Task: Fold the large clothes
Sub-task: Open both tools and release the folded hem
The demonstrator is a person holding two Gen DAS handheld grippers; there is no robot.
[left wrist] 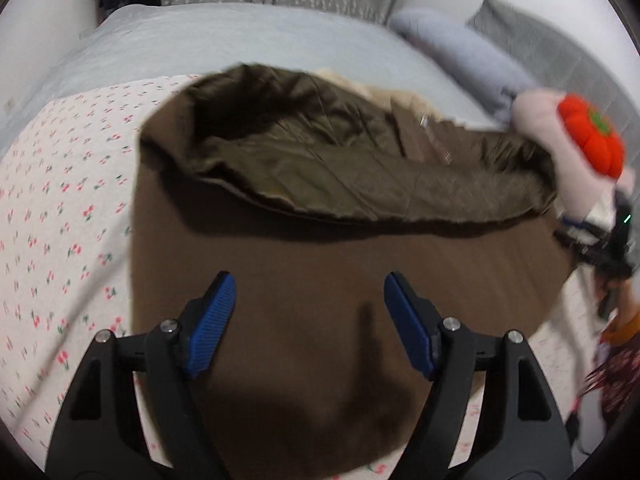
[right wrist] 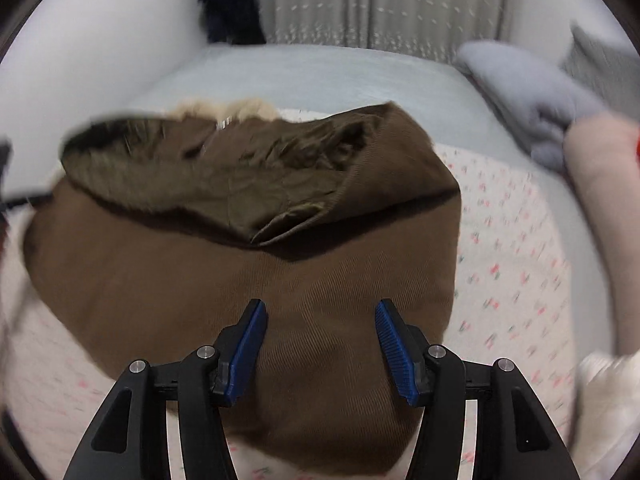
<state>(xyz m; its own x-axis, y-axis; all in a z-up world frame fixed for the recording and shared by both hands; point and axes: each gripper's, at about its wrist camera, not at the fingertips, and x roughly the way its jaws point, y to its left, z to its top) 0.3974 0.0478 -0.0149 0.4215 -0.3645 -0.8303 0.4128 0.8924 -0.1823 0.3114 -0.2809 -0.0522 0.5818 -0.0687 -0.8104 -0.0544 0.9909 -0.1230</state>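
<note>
Your left gripper (left wrist: 310, 322) and right gripper (right wrist: 320, 340) both gape over the brown coat (right wrist: 168, 288); its blurred fur trim (right wrist: 224, 110) peeks at 11 o'clock.

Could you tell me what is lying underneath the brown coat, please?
The brown coat rests on a cherry-print sheet, which shows around its edges, over a pale blue bedspread. Whatever lies directly beneath the coat is covered.

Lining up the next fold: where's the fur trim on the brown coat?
The fur trim peeks out at the brown coat's far edge, left of centre in the right wrist view, beyond the olive lining.
</note>
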